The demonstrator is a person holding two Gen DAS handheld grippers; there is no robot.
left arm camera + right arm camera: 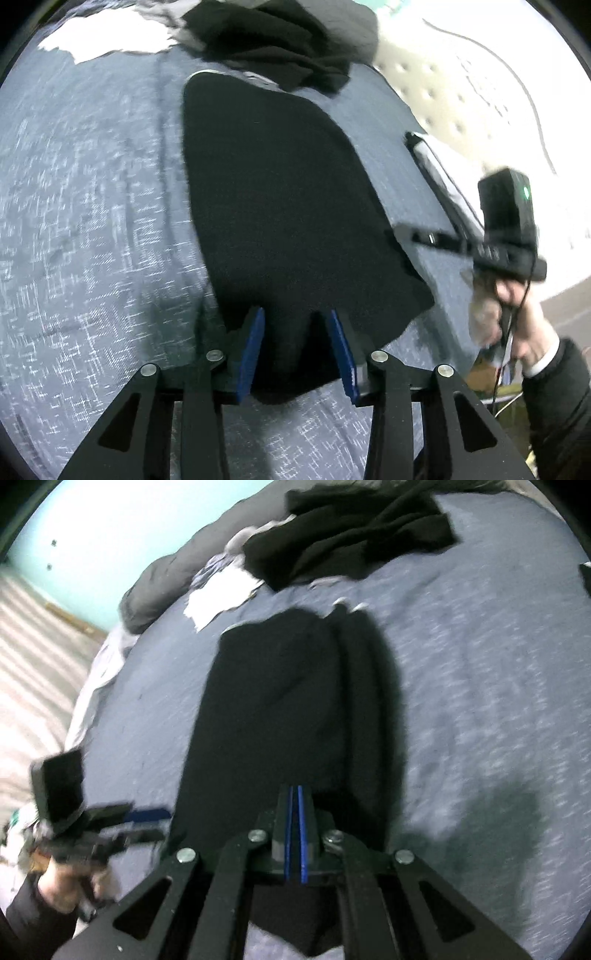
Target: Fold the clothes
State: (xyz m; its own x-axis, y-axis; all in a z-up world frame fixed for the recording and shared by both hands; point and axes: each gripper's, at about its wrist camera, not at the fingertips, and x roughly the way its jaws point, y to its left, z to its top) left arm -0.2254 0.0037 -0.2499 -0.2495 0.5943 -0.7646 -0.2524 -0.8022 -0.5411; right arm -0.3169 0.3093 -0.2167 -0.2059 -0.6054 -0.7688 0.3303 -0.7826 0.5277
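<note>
Black garment lies flat on the blue-grey bedspread, long axis running straight away from both tools toward the heaped dark clothes at the far end. Right gripper is pinched tight over the near hem; whether cloth is caught btwn its blue pads can't be told. Left gripper, jaws partly apart w/ near edge between them, not pressing. Both tilt steeply down, side by side, right one toward the garment's right edge.

Right gripper, blue pads together, over a long black garment, perhaps trousers, on the blue-grey bedspread.
</note>
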